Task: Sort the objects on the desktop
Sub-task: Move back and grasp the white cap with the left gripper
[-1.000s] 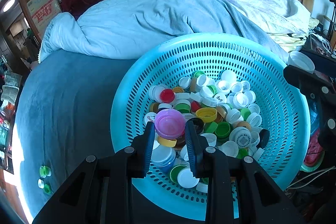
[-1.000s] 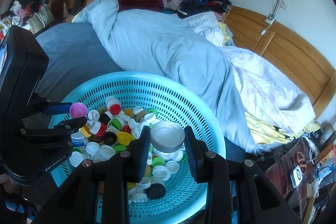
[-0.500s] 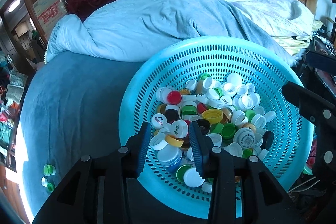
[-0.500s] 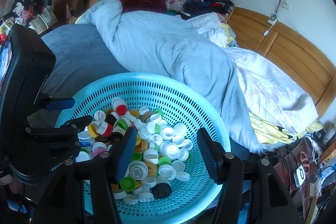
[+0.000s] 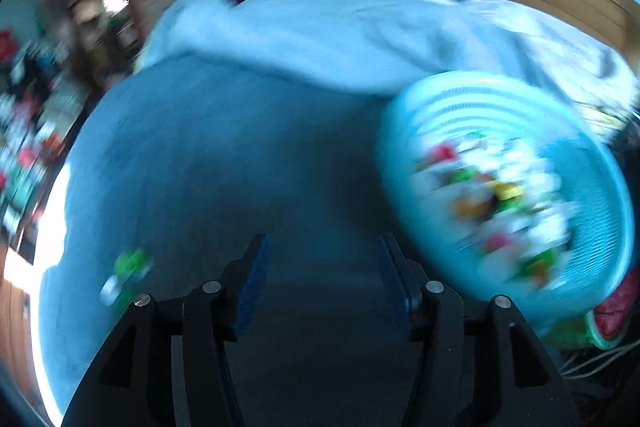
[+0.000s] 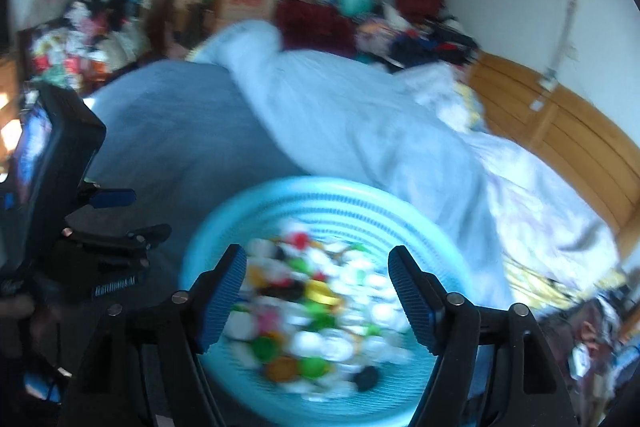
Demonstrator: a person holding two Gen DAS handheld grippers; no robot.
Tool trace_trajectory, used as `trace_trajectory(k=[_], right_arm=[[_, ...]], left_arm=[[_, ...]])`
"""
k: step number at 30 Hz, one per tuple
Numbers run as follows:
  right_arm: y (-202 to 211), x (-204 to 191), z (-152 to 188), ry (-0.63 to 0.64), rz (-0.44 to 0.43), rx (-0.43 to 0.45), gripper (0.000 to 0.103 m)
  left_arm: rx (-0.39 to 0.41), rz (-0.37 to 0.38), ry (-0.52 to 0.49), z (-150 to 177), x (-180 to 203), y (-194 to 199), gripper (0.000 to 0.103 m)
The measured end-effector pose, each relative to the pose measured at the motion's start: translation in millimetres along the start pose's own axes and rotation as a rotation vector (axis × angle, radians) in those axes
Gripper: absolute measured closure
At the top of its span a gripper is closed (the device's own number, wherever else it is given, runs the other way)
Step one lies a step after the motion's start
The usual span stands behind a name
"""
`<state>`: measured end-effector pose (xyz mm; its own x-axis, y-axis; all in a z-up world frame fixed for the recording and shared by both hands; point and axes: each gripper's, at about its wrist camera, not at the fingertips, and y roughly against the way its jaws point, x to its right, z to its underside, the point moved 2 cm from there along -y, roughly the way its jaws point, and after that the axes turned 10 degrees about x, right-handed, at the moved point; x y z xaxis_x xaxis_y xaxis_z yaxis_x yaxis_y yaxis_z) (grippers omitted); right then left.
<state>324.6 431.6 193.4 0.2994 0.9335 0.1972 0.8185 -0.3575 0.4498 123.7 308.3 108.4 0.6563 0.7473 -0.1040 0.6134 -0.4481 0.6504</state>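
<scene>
A turquoise perforated basket [image 6: 320, 183] holds a blurred heap of coloured bottle caps [image 6: 320, 299]. My right gripper [image 6: 316, 259] hovers over that heap; its jaws are opening wide and nothing is between them. My left gripper [image 5: 323, 247] is over the dark blue bedspread [image 5: 240, 167], left of the basket [image 5: 480, 79] and its caps [image 5: 500, 203]. Its jaws are opening too, with nothing between them. The right wrist view shows the left gripper [image 6: 140, 215] at the far left, beside the basket. Both views are smeared by motion.
A few green and white caps [image 5: 132, 263] lie on the bedspread at the lower left. A crumpled pale blue duvet [image 5: 340, 39] lies behind the basket. A wooden headboard [image 6: 560, 131] runs along the right, and piled clothes [image 6: 400, 27] sit at the back.
The left gripper let a purple cap go into the basket and swung left over the bedspread. The right gripper let go of a grey-white lid and spread wide above the caps.
</scene>
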Motion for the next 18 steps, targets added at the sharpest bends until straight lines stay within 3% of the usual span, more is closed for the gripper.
trace_trajectory(k=[5, 8, 11, 15, 18], right_arm=[[-8.1, -60.7, 4.2, 0.02, -0.164, -0.015, 0.024], [-18.7, -90.6, 12.4, 0.026, -0.238, -0.06, 0.024], [-29.3, -111.2, 19.4, 0.021, -0.281, -0.103, 0.024], [-42.1, -124.9, 22.5, 0.031, -0.294, -0.148, 0.024], [-49.0, -130.8, 20.9, 0.048, -0.282, -0.162, 0.024]], left_arm=[[-0.076, -0.167, 0.168, 77.0, -127.9, -3.6, 0.054], [-0.102, -0.23, 0.246, 112.7, -189.2, -6.6, 0.055], [-0.13, -0.234, 0.306, 134.7, -233.5, -19.1, 0.055], [-0.18, -0.205, 0.288, 152.0, -264.5, -48.4, 0.055], [-0.135, -0.165, 0.271, 144.6, -271.5, -61.1, 0.055]])
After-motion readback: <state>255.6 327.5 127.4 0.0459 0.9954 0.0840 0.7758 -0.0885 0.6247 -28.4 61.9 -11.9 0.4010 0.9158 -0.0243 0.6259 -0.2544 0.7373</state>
